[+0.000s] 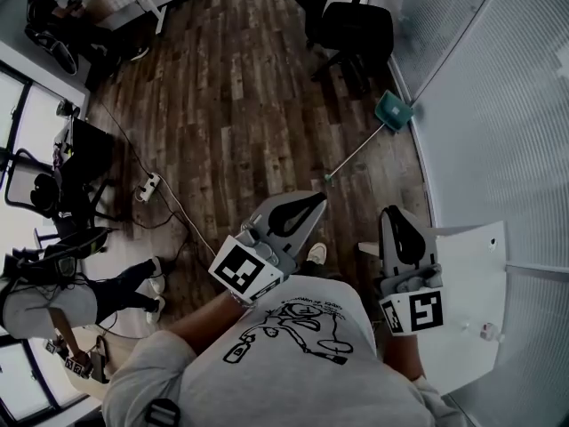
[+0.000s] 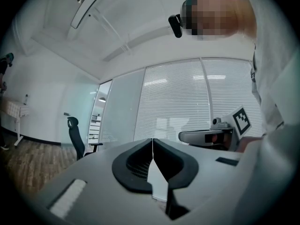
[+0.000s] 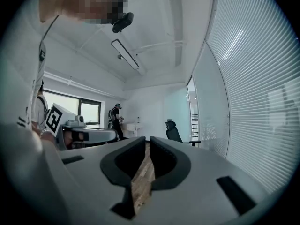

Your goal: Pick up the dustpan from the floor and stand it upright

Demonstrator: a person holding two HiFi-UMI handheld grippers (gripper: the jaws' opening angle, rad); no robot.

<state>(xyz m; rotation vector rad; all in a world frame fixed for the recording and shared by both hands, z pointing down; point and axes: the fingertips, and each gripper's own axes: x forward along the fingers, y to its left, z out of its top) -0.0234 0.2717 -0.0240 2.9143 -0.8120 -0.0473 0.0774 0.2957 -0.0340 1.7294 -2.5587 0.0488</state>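
The teal dustpan [image 1: 392, 110] lies on the wooden floor close to the glass wall, and its long thin handle [image 1: 356, 154] stretches back toward me. Both grippers are held up near my chest, well short of it. My left gripper [image 1: 318, 199] has its jaws shut with nothing between them; in its own view the tips [image 2: 152, 140] meet. My right gripper [image 1: 392, 210] is also empty, with only a thin slit between its jaws [image 3: 147, 141]. Neither gripper view shows the dustpan; both look out level across the room.
A black office chair [image 1: 351, 29] stands beyond the dustpan. A power strip [image 1: 148, 187] with cables lies on the floor to the left. A white table [image 1: 471, 283] is at my right, against the blind-covered glass wall [image 1: 498, 96]. Another person [image 1: 53, 301] stands at lower left.
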